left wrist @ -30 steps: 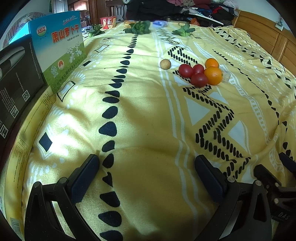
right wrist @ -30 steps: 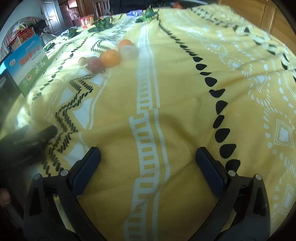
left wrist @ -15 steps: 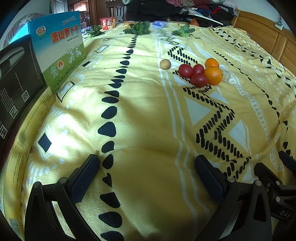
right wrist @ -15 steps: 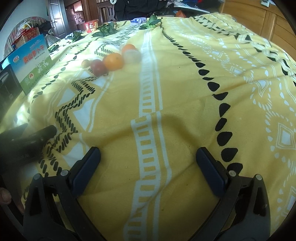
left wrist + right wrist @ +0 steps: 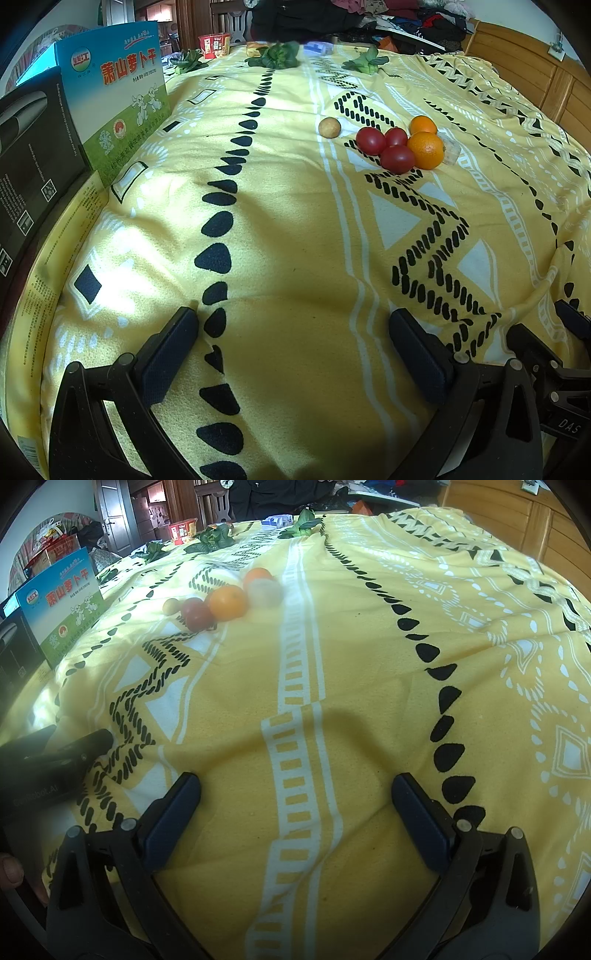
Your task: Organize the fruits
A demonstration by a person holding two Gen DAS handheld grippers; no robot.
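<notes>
Both my grippers, left (image 5: 293, 339) and right (image 5: 295, 805), jaws spread, empty. Glossy red round tomatoes (image 5: 397, 158) upper right of frame: soft, slippery; I pinch gently across middle. Firm orange citrus (image 5: 426, 149) touching them.

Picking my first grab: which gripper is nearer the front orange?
Neither clearly: both sit well short of the front orange. From the left gripper it lies ahead to the right; from the right gripper, ahead to the left. Both jaws open, empty.
</notes>
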